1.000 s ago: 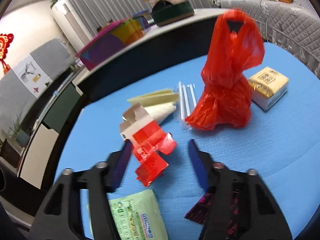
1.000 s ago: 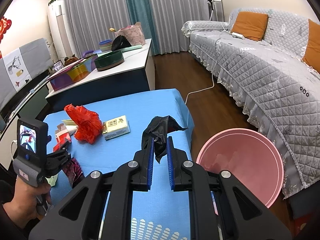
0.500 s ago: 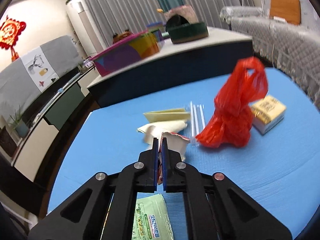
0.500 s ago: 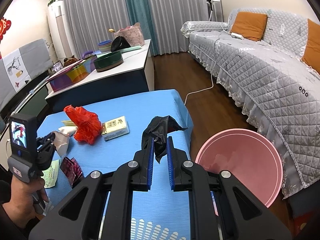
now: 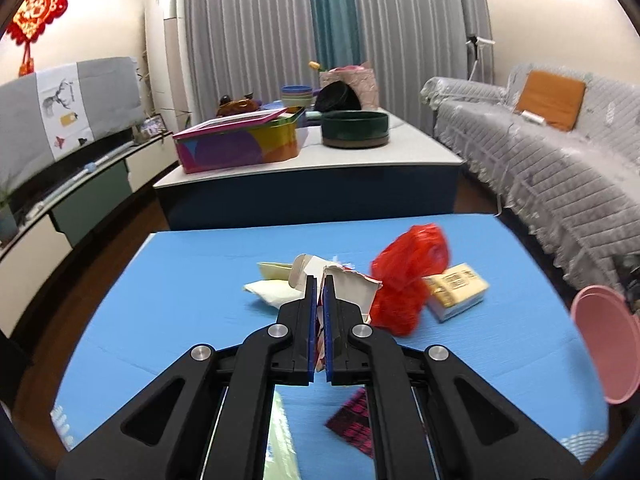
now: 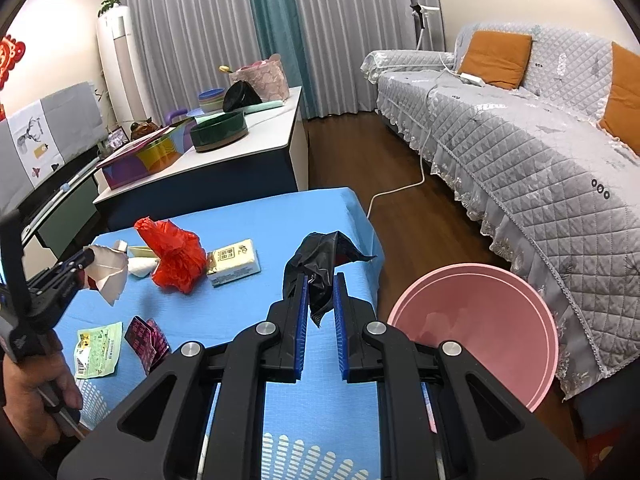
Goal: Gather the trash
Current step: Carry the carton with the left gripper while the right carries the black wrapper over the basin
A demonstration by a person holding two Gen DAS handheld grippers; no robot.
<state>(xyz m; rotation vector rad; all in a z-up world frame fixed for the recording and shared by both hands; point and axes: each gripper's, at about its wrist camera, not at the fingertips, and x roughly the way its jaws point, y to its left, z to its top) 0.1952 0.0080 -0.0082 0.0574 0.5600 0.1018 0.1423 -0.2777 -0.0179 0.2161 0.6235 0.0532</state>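
The left tongs (image 5: 319, 289) are pressed together on a torn white-and-red paper carton (image 5: 352, 286), held clear above the blue-covered counter (image 5: 180, 280). The right tongs (image 6: 320, 284) pinch a crumpled black plastic bag (image 6: 320, 256) near the counter's right edge, above a round pink plastic basin (image 6: 476, 328) on the floor. On the counter lie a knotted red plastic bag (image 6: 174, 256), touching a yellow tissue pack (image 6: 234, 262), and nearer, a green wrapper (image 6: 98, 350) just beside a dark red packet (image 6: 146, 338).

Both wrist views look down along their tongs, close over the blue worktop (image 5: 168, 288), sharing its red bag (image 6: 176, 256).
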